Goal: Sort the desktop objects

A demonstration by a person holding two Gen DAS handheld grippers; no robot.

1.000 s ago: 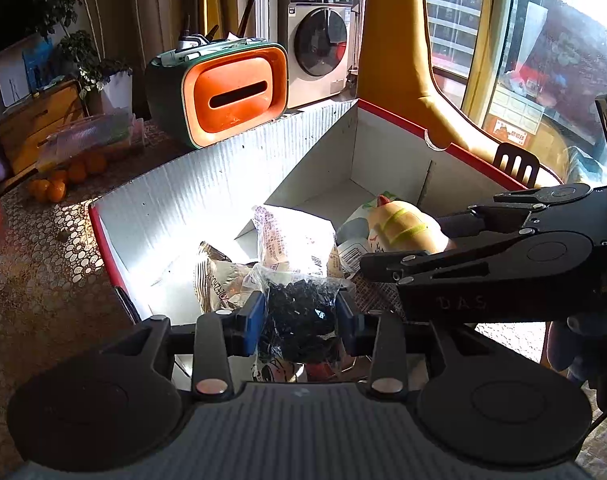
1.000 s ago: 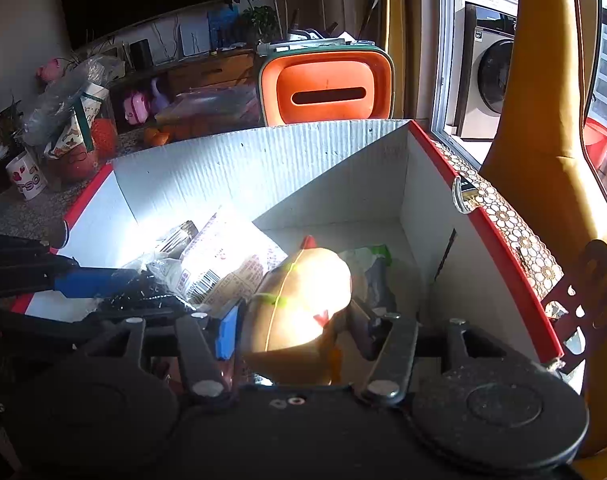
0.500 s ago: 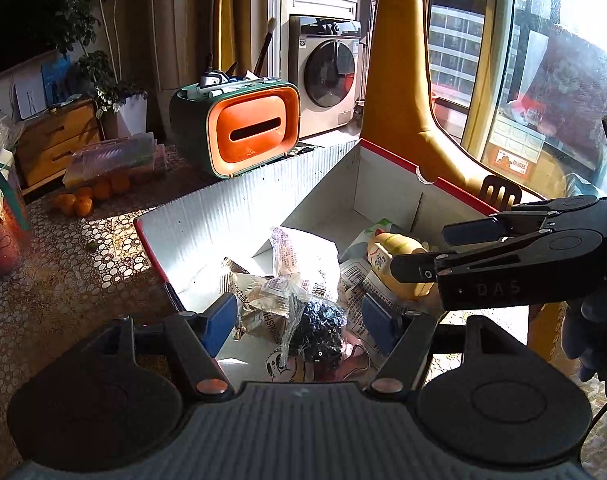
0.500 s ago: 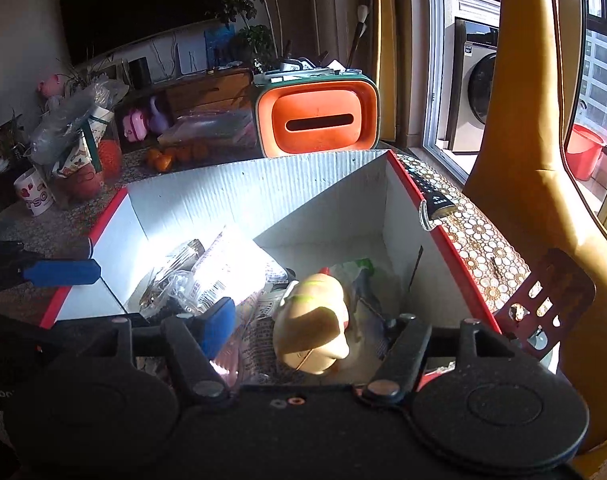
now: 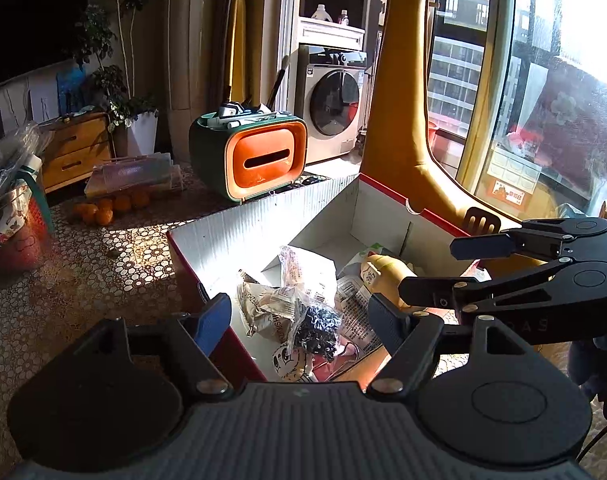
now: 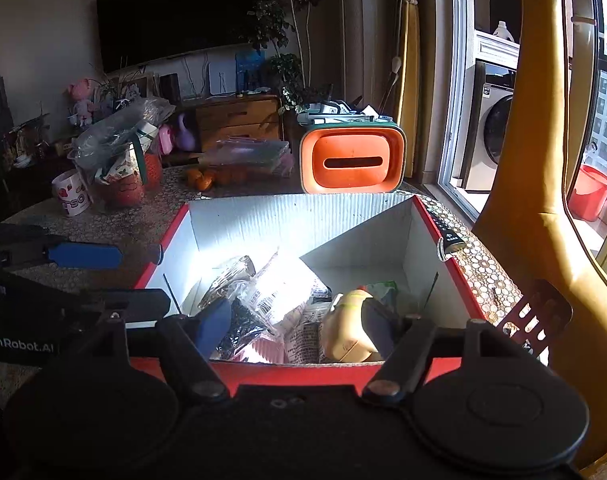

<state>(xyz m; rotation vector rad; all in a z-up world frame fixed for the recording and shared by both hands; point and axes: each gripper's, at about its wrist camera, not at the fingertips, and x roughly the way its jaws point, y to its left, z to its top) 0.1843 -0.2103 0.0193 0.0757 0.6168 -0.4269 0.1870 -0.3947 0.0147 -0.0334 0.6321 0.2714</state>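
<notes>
Both grippers have let go and drawn back from the box since a second ago: the left gripper (image 5: 301, 322), which then pinched the bag of dark pieces (image 5: 315, 330), and the right gripper (image 6: 295, 322), which then clasped the yellow bottle (image 6: 345, 330), now hang above the near edge with nothing between their pads. We note that the jaws of both have just been opening; each now stands well apart and empty.

Item: red-rimmed cardboard box (image 6: 299, 220), white inside, on the patterned tabletop (image 5: 83, 276). Contents, all lying loose on its floor: the bag of dark pieces near the front, a clear snack packet (image 5: 303, 276) and a crinkled wrapper (image 5: 259, 304) behind it, the yellow bottle on its side toward the right wall.

Item: orange-faced tissue box (image 5: 263, 160), beyond the far wall of the cardboard box, seen in both views.

Left wrist view only: oranges (image 5: 103, 208) by a clear plastic case, a washing machine (image 5: 331, 108) at the back, and the right gripper seen from the side at the picture's right edge (its fingers plainly spread).

Right wrist view only: a white mug (image 6: 71, 198) with red print, a remote control (image 6: 447, 236) just outside the box's right rim, a red bucket (image 6: 589, 196) past the window, and the left gripper's blue pad (image 6: 83, 255) at the picture's left edge.
</notes>
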